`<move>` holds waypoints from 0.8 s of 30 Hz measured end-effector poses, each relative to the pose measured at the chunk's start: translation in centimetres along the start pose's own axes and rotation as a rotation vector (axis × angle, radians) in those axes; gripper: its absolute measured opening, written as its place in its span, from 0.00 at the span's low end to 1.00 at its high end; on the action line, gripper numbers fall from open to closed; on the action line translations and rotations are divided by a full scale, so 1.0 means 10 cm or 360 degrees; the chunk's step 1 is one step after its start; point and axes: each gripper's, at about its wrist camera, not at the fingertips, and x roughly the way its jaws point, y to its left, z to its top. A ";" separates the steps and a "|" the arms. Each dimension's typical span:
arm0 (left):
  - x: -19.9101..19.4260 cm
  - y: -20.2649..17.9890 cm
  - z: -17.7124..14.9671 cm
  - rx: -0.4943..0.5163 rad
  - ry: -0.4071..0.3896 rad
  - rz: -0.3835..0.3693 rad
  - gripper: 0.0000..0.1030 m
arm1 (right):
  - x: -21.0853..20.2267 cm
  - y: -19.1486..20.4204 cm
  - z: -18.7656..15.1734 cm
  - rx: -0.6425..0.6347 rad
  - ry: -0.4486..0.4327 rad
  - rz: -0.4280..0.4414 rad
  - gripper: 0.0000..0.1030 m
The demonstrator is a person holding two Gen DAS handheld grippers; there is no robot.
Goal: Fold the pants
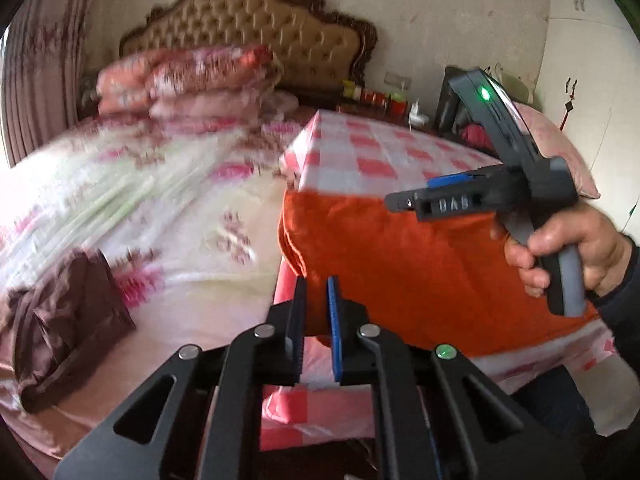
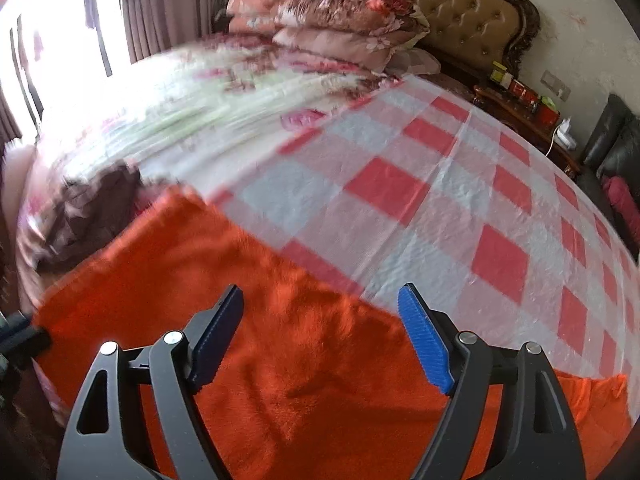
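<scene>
The orange fleece pants [image 1: 420, 264] lie on the red-and-white checkered sheet [image 1: 360, 152] that covers the near end of the bed. My left gripper [image 1: 316, 308] is at their lower left corner, its jaws nearly together with orange cloth pinched between the pads. My right gripper [image 2: 320, 320] hovers open over the orange pants [image 2: 280, 380], nothing between its fingers. In the left wrist view a hand [image 1: 580, 248] holds the right gripper [image 1: 420, 192] above the far edge of the pants.
A folded brown garment [image 1: 68, 320] lies on the floral bedspread [image 1: 160, 184] to the left of the pants. Stacked quilts [image 2: 340, 20] sit against the tufted headboard [image 2: 460, 4]. A cluttered nightstand [image 2: 532, 108] and a black seat [image 2: 612, 148] stand at the right.
</scene>
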 end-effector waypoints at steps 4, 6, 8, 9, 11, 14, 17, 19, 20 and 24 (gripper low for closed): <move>-0.04 -0.58 0.03 0.0304 -0.0117 0.0294 0.09 | -0.08 -0.12 0.18 0.0234 0.0208 0.0504 0.75; 0.00 -0.89 0.01 0.0420 -0.0155 0.0359 0.09 | -0.10 -0.08 0.22 0.0216 0.0259 0.0594 0.75; 0.07 -1.21 -0.01 0.0536 -0.0180 0.0403 0.08 | -0.10 -0.04 0.24 0.0190 0.0325 0.0641 0.77; 0.10 -1.33 -0.03 0.0575 -0.0189 0.0423 0.08 | -0.10 -0.01 0.24 0.0167 0.0345 0.0637 0.77; 0.22 -1.56 -0.06 0.0653 -0.0189 0.0447 0.08 | -0.09 0.05 0.23 0.0092 0.0394 0.0606 0.77; 0.36 -1.74 -0.11 0.0684 -0.0164 0.0409 0.07 | -0.08 0.11 0.24 0.0040 0.0420 0.0574 0.78; 0.36 -1.59 -0.07 0.0512 -0.0159 0.0327 0.06 | -0.10 0.11 0.22 0.0062 0.0383 0.0595 0.78; 0.26 -1.31 -0.02 0.0402 -0.0188 0.0334 0.06 | -0.14 0.00 0.21 0.0119 0.0312 0.0640 0.78; 0.20 -1.10 0.01 0.0349 -0.0197 0.0339 0.06 | -0.13 -0.04 0.20 0.0154 0.0295 0.0648 0.79; 0.13 -0.31 0.00 0.0171 -0.0124 0.0374 0.05 | 0.06 -0.03 0.10 0.0098 0.0320 0.0448 0.79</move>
